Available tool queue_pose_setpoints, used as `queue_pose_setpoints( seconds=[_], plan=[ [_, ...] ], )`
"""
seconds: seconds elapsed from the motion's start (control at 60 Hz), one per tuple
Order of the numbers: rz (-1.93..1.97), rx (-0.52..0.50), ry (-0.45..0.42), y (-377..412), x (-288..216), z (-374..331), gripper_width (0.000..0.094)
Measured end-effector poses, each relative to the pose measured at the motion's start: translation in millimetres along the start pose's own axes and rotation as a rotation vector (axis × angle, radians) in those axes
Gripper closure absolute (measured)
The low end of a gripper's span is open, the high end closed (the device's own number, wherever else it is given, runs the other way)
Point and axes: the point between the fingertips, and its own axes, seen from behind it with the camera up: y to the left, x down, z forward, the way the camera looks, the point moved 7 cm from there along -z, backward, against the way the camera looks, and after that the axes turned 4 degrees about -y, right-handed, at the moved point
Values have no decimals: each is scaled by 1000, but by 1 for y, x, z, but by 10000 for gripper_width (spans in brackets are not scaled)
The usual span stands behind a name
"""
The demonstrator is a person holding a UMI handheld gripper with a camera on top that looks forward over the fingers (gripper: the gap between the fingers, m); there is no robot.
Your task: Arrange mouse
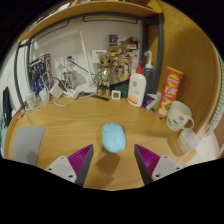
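Observation:
A light blue mouse (113,138) lies on the wooden desk (70,115), just ahead of my fingers and partly between their tips. My gripper (113,160) is open, with a clear gap between the mouse and each purple pad (80,160). The mouse rests on the desk by itself. A grey mouse mat (25,143) lies on the desk to the left of the left finger.
A white mug (180,117) stands to the right, with a chip can (171,88) and a white bottle (137,88) behind it. A small wooden robot figure (105,73) and cables (55,90) sit at the back by the wall.

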Motion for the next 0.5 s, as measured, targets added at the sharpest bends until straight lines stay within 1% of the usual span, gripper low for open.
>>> queue_pose_setpoints(
  seconds=[0.183, 0.233, 0.317, 0.333, 0.383, 0.433, 0.5],
  plan=[
    [-32, -23, -12, -1, -10, 58, 116],
    [-36, -25, -16, -2, -11, 67, 137],
    [-22, -34, -40, -3, -15, 75, 209],
    [-18, -35, -43, -2, -14, 76, 241],
    [1, -43, -47, -1, -14, 77, 399],
    [-6, -33, -53, -4, -14, 78, 417],
    [-34, -44, -51, -2, -14, 78, 458]
  ],
)
